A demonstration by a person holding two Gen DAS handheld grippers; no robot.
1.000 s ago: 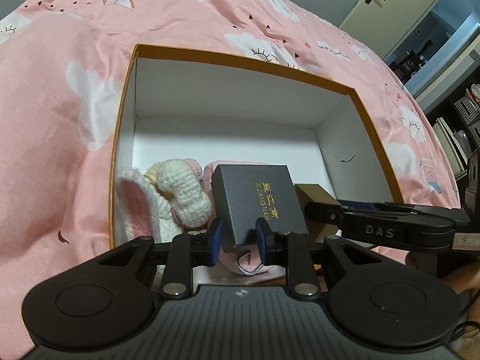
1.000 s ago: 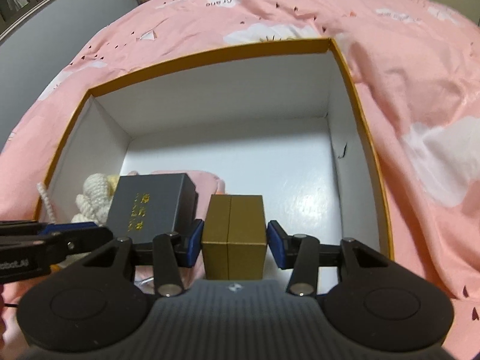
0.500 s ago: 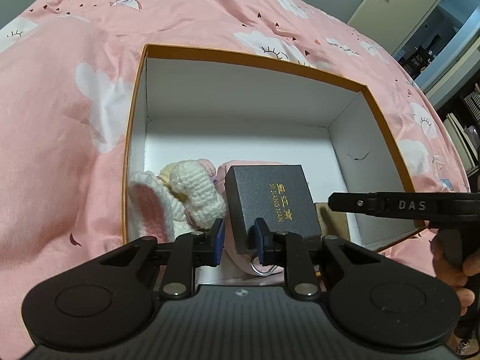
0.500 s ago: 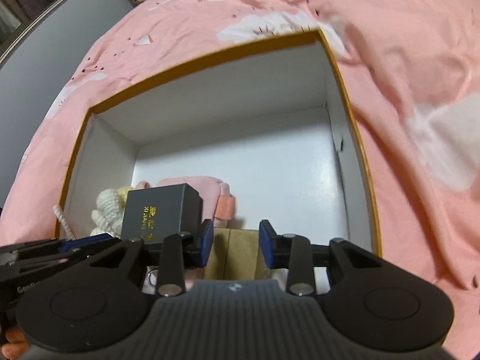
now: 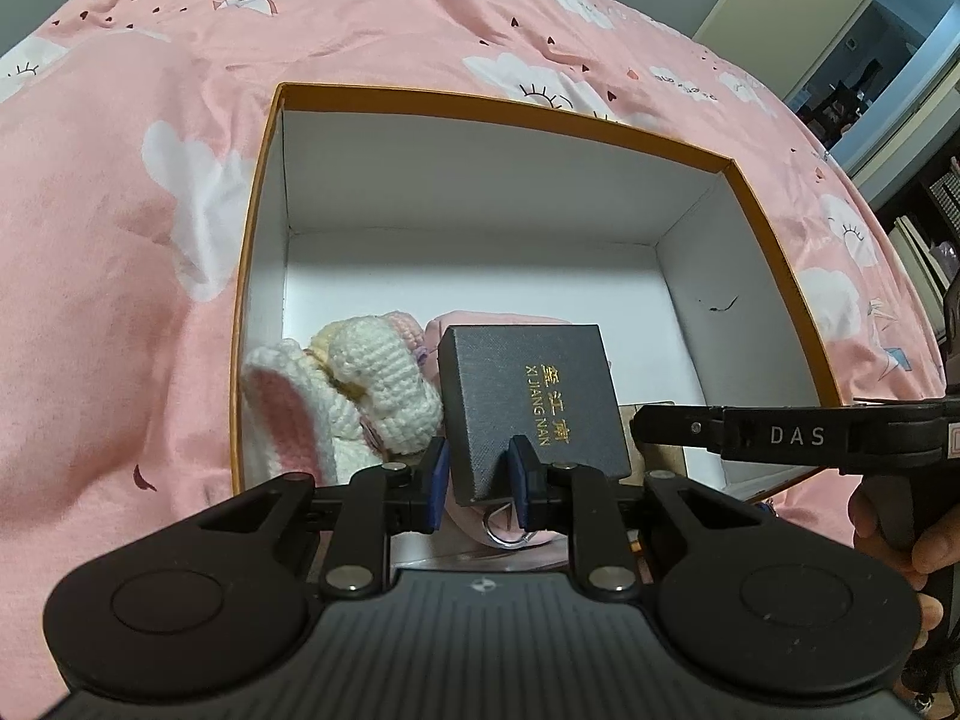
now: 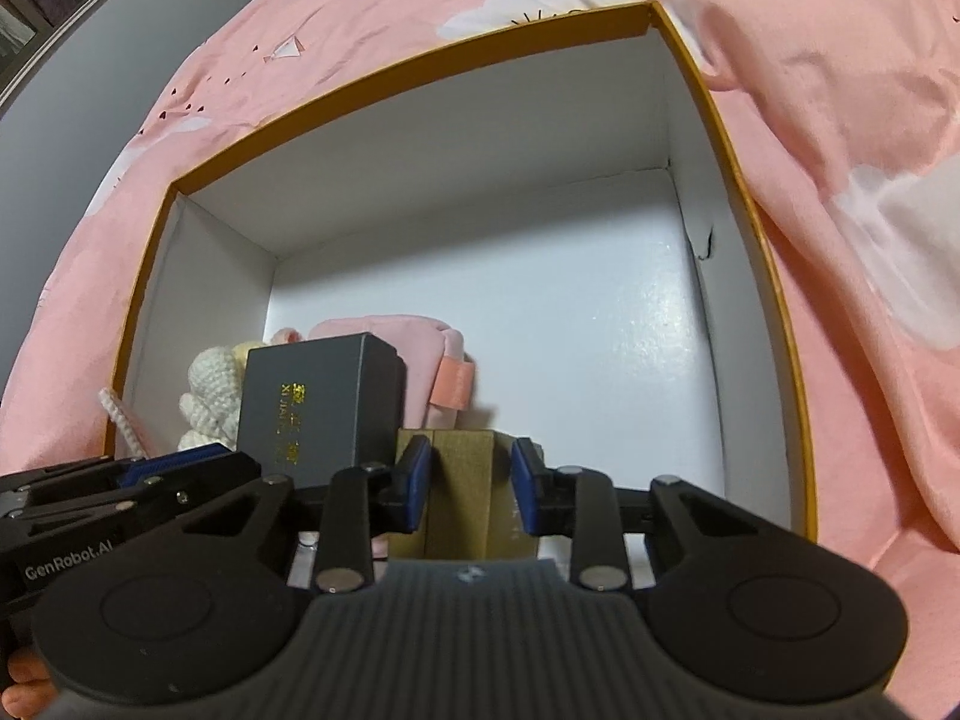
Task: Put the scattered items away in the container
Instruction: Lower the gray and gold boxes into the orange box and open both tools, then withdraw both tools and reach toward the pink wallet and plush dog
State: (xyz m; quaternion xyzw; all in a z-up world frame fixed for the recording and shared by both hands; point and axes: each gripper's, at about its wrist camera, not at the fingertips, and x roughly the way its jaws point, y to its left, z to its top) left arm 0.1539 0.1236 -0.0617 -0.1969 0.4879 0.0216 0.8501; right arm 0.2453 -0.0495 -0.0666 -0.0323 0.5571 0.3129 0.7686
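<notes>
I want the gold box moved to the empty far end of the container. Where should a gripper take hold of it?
Grip the gold box across its two flat side faces, coming down from above at the near side. It stands upright and its top is clear; the dark box crowds its left side, so keep that finger slim.

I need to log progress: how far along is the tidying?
Done: a crocheted white toy and pink fabric pouch lie in the orange-rimmed white box. In hand: left gripper pinches the dark grey gift box; right gripper straddles the gold box. Left: releasing both.
</notes>
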